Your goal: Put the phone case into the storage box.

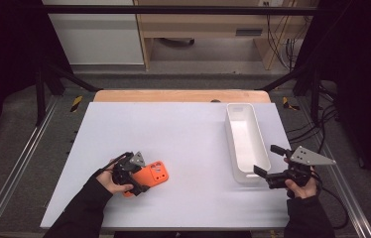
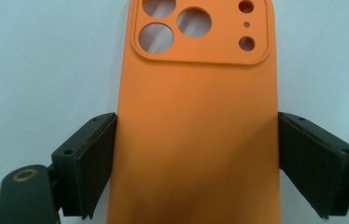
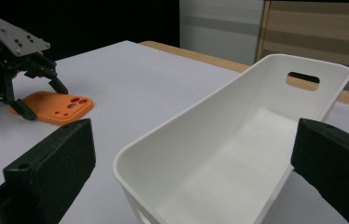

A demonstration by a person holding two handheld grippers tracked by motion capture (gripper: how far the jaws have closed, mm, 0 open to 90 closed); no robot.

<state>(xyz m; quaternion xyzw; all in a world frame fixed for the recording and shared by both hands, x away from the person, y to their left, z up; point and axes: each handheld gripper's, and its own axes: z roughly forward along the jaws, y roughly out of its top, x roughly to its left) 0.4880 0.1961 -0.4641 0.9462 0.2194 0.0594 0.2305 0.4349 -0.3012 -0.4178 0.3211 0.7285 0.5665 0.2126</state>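
White tabletop [image 1: 183,148] covers most of the bench, with a wooden strip along its far edge and dark floor and metal rails on either side. An orange phone case [image 1: 150,177] lies flat on it, back side up, well to the left of the white bin [image 1: 246,144] and nearer the person than the bin's middle. In the high view the case's long axis runs at a slant, from near-left to far-right, and the end with the camera cutouts points toward the bin. In the left gripper view the case runs straight away from the camera, cutout end farthest off.

At the case's plain end sits the left gripper [image 2: 196,163], its jaws spread across the case's width, one beside each long edge; the left-hand jaw looks to be touching the edge, while a thin gap shows at the other. The left hand [image 1: 108,181] holds it low, forearm coming in from the near edge, gripper tilted down toward the case.

Over at the bin's near end, the right gripper [image 1: 268,161] stands with its jaws wide apart on either side of that short end, clamping nothing. The right hand [image 1: 302,187] holds it just right of the bin's near corner, pointed along the bin's length.
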